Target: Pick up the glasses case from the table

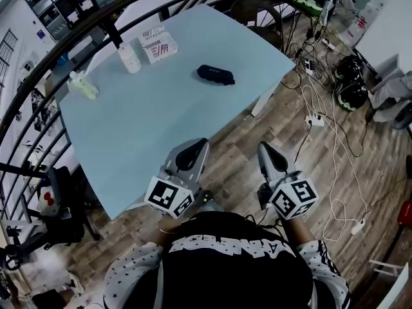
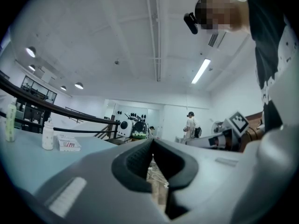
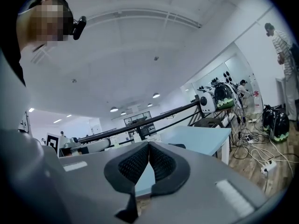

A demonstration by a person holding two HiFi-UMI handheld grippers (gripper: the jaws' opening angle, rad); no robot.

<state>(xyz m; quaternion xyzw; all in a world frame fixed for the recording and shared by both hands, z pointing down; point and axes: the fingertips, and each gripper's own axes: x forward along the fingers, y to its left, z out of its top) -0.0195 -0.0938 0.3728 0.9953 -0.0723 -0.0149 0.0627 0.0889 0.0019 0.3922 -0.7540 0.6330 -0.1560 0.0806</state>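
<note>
The glasses case [image 1: 215, 74] is a small dark oblong lying on the far right part of the light blue table [image 1: 129, 140]. In the right gripper view the glasses case [image 3: 177, 145] shows as a dark sliver beyond the jaws. My left gripper [image 1: 193, 145] hovers over the table's near edge, well short of the case. Its pads meet at the tip with nothing between them [image 2: 153, 146]. My right gripper [image 1: 265, 148] is beside it, over the wooden floor just off the table, also shut and empty [image 3: 148, 146].
A white bottle [image 1: 129, 58], a printed box [image 1: 159, 45] and a pale green bottle [image 1: 84, 85] stand along the table's far left. A black railing [image 1: 77, 37] curves behind. Cables and a power strip [image 1: 315, 120] lie on the floor at right.
</note>
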